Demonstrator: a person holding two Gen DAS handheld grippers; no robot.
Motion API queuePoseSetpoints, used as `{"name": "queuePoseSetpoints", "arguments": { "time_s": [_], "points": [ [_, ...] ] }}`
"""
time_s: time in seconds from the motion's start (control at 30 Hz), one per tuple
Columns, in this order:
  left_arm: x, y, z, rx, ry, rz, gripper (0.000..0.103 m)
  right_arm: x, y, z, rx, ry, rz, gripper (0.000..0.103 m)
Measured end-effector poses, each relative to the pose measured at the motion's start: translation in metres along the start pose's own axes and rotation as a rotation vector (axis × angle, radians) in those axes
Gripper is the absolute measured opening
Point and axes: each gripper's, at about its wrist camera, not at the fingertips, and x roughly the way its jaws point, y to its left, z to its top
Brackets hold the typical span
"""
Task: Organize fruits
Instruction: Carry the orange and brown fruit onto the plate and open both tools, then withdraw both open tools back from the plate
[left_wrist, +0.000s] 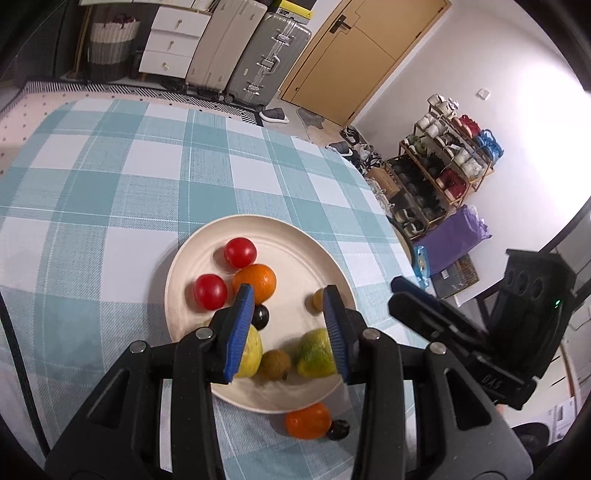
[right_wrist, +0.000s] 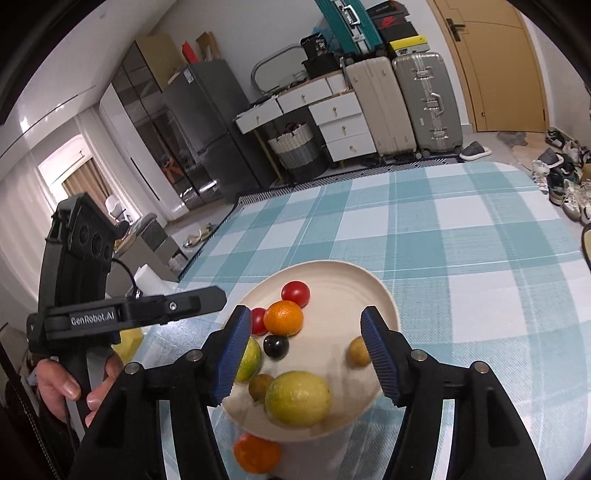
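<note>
Your left gripper (left_wrist: 288, 299) hangs wide open and empty over the round cream plate (left_wrist: 295, 236); your right gripper (right_wrist: 306, 325) is equally wide and empty. On that plate sit two red tomatoes (left_wrist: 240, 252), an orange mandarin (left_wrist: 258, 281) and yellow-green lemons (right_wrist: 297, 398). Another orange mandarin (left_wrist: 307, 421) lies on the checked tablecloth (left_wrist: 110, 203), just beside the plate.

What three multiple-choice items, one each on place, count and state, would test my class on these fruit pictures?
1. Where does the orange off the plate lie?
A. On the cloth beside the near rim
B. At the far table edge
C. In a claw

2. How many red tomatoes are on the plate?
A. One
B. Two
C. Four

3. How are the claws?
A. Both open and empty
B. Both shut on fruit
C. Only the left holds fruit

Key: 1 A, it sits on the cloth; 2 B, two show; 3 A, left claw and right claw gape.
</note>
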Motion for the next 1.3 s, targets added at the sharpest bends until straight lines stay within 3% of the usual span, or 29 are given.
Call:
{"name": "queuePoseSetpoints", "arguments": {
  "time_s": [0.23, 0.5, 0.63, 0.87, 0.97, 1.3],
  "points": [
    [-0.018, -0.018, -0.017, 0.052, -0.031, 0.065, 0.035, -0.023, 0.005, -0.005, -0.002, -0.043, -0.011, 0.069],
    [-0.038, -0.028, -0.036, 0.064, -0.067, 0.135, 0.047, -0.050, 0.018, -0.012, -0.029, -0.102, -0.019, 0.079],
    [-0.047, -0.032, -0.046, 0.072, -0.096, 0.183, 0.064, -0.058, 0.024, -0.018, -0.045, -0.116, -0.021, 0.082],
    [-0.057, -0.036, -0.064, 0.086, -0.133, 0.241, 0.079, -0.065, 0.029, -0.032, -0.056, -0.107, -0.032, 0.087],
    [-0.059, -0.038, -0.071, 0.105, -0.143, 0.231, 0.079, -0.069, 0.030, -0.038, -0.058, -0.103, -0.037, 0.089],
    [-0.063, -0.047, -0.103, 0.172, -0.182, 0.296, 0.087, -0.078, 0.035, -0.061, -0.086, -0.096, -0.049, 0.098]
  ]
}}
